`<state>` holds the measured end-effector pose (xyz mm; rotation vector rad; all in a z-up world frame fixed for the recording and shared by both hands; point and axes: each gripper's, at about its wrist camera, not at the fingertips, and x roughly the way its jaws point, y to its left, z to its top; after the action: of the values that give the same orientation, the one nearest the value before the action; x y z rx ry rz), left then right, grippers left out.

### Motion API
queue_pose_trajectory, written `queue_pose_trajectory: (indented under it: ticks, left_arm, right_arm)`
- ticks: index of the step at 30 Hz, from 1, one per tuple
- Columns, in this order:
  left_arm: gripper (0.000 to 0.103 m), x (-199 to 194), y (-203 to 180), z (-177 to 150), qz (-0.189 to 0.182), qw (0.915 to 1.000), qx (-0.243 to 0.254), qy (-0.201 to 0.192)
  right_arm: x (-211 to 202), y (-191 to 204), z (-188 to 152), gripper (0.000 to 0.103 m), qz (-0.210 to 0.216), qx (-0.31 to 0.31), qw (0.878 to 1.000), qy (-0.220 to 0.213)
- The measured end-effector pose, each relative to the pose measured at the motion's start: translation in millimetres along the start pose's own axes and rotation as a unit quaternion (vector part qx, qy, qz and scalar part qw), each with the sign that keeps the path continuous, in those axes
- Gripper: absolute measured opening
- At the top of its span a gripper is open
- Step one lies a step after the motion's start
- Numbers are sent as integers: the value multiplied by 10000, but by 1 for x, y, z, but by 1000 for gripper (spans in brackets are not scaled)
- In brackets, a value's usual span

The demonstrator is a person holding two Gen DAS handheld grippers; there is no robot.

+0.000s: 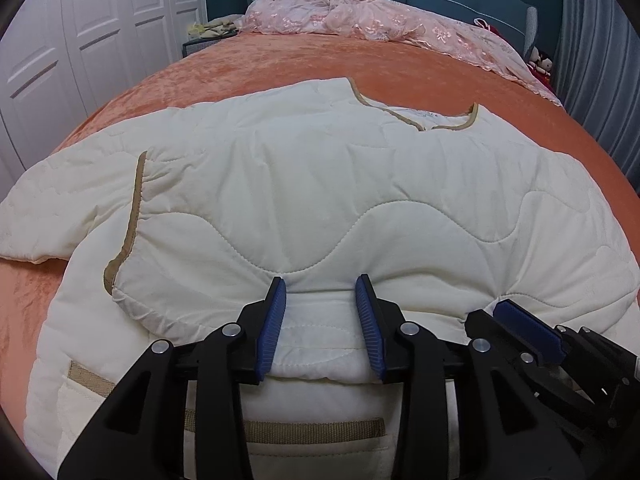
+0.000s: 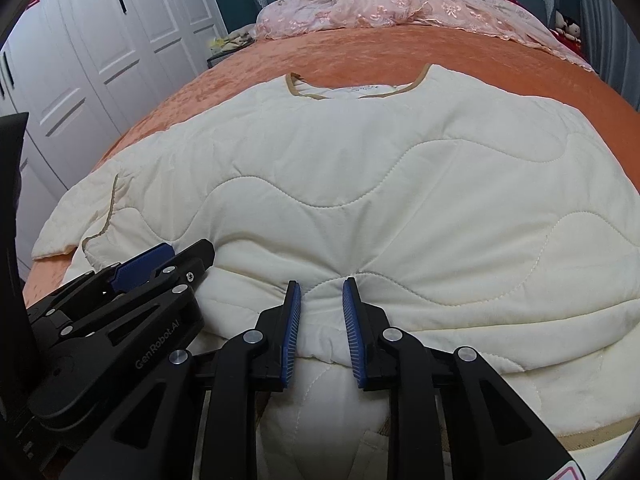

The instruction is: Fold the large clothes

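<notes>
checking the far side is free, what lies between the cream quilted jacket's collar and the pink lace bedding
Only bare orange velvet bedspread separates the cream quilted jacket's collar from the pink lace bedding, in both wrist views.

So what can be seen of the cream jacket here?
The cream jacket is quilted and padded, with wavy stitching and tan trim at neckline and cuff. It lies flat on the orange bedspread, neckline away, one sleeve folded across. Its near edge bunches between the fingers of the left tool and right tool.
</notes>
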<state>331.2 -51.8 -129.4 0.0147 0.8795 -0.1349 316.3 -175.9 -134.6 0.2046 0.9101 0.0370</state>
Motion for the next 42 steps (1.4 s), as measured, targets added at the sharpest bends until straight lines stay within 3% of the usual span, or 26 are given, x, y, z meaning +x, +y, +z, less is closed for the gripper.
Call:
queue_pose_trajectory:
  ticks: [3,6,8,10,14,17,19,21,23,24,25,26,27,29,32,34,37,39,42]
  left_arm:
    - [41,-16,20,4,-342,9983,-473,-24]
    - [56,-46,70,5,-566,9899,-1292,-155]
    - [74,-67,115,4,-411,9836,-1727,-323]
    - [82,-80,168,4,-109,9755,-2153,-436]
    - [84,-86,287,-3,714,9500,-3031,-245]
    - [84,-87,371,-14,1135,9172,-3812,-235]
    - [83,-85,413,-19,1276,8979,-4205,-243]
    - [82,-75,442,-21,1143,8850,-4510,-179]
    - [82,-64,456,-18,973,8797,-4652,-118]
    - [82,-63,458,-16,1012,8800,-4638,-161]
    - [75,-60,458,-10,982,8822,-4602,-169]
    - [57,-55,456,-5,865,8862,-4548,-141]
    - [46,-49,454,1,719,8900,-4502,-73]
    - [5,-42,447,16,529,8972,-4385,44]
    - [5,-58,409,50,421,9198,-3894,-229]
    - [5,-78,365,80,262,9418,-3315,-492]
    - [5,-110,283,120,-298,9672,-2399,-783]
    - [5,-126,219,138,-818,9756,-1843,-869]
    - [5,-136,119,144,-1636,9775,-1097,-755]
  right_arm:
    - [0,1,0,22,-29,-42,10000,-15]
    - [0,1,-1,22,9,-16,10000,-21]
    - [-1,1,-1,21,-2,-26,10000,-37]
    - [-2,3,-2,21,-53,-60,10000,-53]
    - [-4,12,-2,21,-279,-204,9994,-86]
    - [-3,15,-2,21,-387,-282,9988,-95]
    - [-3,13,-1,21,-339,-238,9991,-90]
    - [-3,11,-1,21,-293,-192,9994,-84]
    - [-3,13,-1,21,-353,-222,9991,-80]
    - [-3,14,-1,21,-406,-255,9988,-82]
    - [-3,16,-1,21,-468,-293,9984,-87]
    - [-3,18,-1,21,-522,-324,9981,-92]
    - [-3,19,-1,21,-563,-350,9978,-97]
    - [-3,20,0,22,-604,-377,9974,-105]
    - [-3,19,-1,22,-564,-342,9978,-110]
    - [-4,18,-1,22,-513,-298,9982,-119]
    - [-7,16,-1,22,-414,-179,9988,-167]
    - [-15,11,-2,24,-306,36,9993,-229]
    - [-39,4,-11,41,-35,496,9979,-416]
